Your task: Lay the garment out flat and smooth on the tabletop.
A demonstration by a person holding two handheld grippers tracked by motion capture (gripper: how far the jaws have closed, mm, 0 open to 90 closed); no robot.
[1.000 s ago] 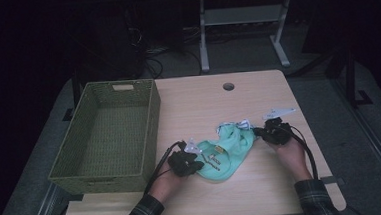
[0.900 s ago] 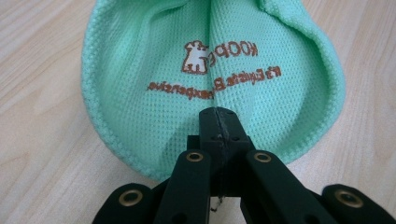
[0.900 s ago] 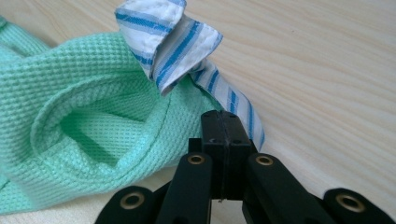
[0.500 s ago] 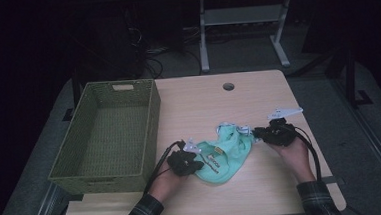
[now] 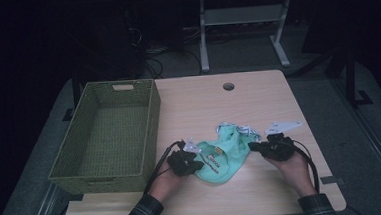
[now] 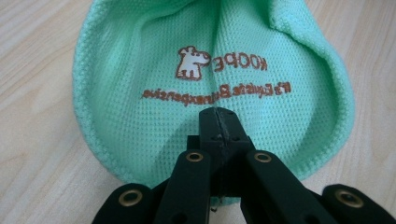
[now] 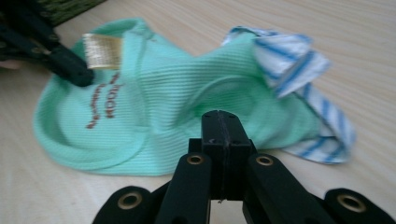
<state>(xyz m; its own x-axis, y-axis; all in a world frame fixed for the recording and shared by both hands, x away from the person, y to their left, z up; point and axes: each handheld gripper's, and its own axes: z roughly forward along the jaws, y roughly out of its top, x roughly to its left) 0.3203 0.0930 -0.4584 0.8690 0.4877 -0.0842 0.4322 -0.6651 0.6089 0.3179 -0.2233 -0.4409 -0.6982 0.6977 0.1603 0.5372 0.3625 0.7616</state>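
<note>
Right, the mint-green garment (image 5: 221,155) lies crumpled on the wooden table (image 5: 258,98) in the lower middle of the high view, a striped blue-and-white piece (image 7: 299,60) bunched at its far edge; brown lettering and a small dog print (image 6: 191,63) show on the knit in the left gripper view; my left gripper (image 5: 194,165) sits at the garment's left edge, lower centre-left of the high view, its jaws pressed together over the fabric, though I cannot tell whether any cloth is caught between them; my right gripper (image 5: 256,147) rests at the garment's right edge, jaws likewise closed flat, their tips at the cloth and nothing visibly pinched; a woven green basket (image 5: 110,132) stands at the left of the table, just beside the left gripper; a dark floor (image 5: 328,94) surrounds the table.
</note>
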